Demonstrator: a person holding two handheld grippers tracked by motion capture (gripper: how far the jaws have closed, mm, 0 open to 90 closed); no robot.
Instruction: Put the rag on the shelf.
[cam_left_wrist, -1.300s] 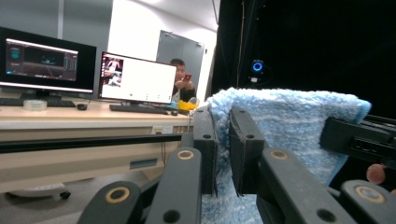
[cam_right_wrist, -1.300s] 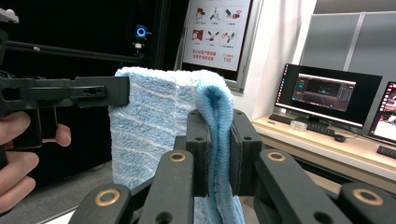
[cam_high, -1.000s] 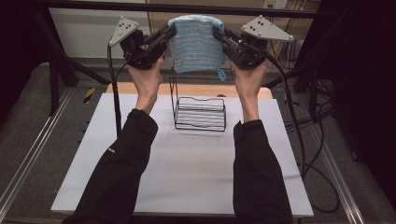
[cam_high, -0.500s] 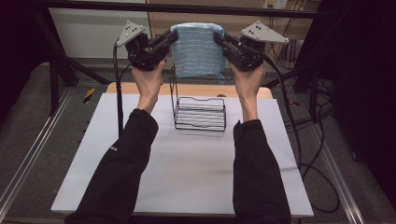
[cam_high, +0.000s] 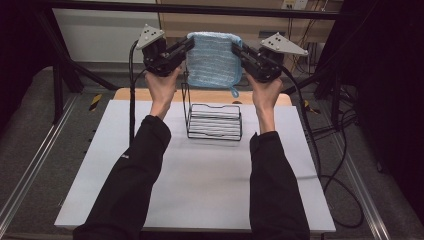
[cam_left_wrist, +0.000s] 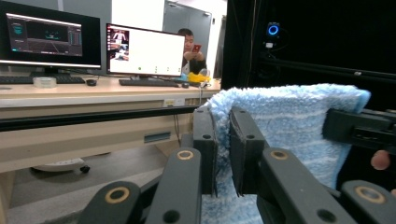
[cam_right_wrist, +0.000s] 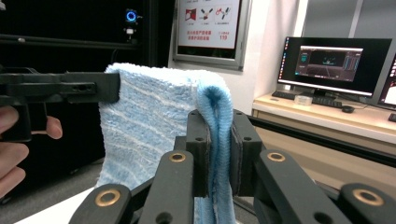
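Observation:
A folded light-blue towel (cam_high: 212, 59) hangs stretched in the air between my two grippers, above and behind a black wire rack (cam_high: 214, 120). My left gripper (cam_high: 188, 45) is shut on the towel's left upper corner, and its jaws pinch the towel (cam_left_wrist: 285, 126) edge at my left gripper (cam_left_wrist: 223, 154). My right gripper (cam_high: 236, 50) is shut on the right upper corner; in the right gripper view the folded towel (cam_right_wrist: 154, 126) edge sits clamped in my right gripper (cam_right_wrist: 217, 154). A small loop dangles from the towel's lower right corner.
The wire rack stands on a white table (cam_high: 200, 185) near its far edge, with a wooden board (cam_high: 150, 94) behind it. Cables (cam_high: 320, 160) trail off the right side. Desks with monitors (cam_left_wrist: 144, 51) stand beyond the table.
Both grippers have drawn apart slightly and pulled the towel flatter and tauter; it now hangs as a squarer sheet a little lower over the rack.

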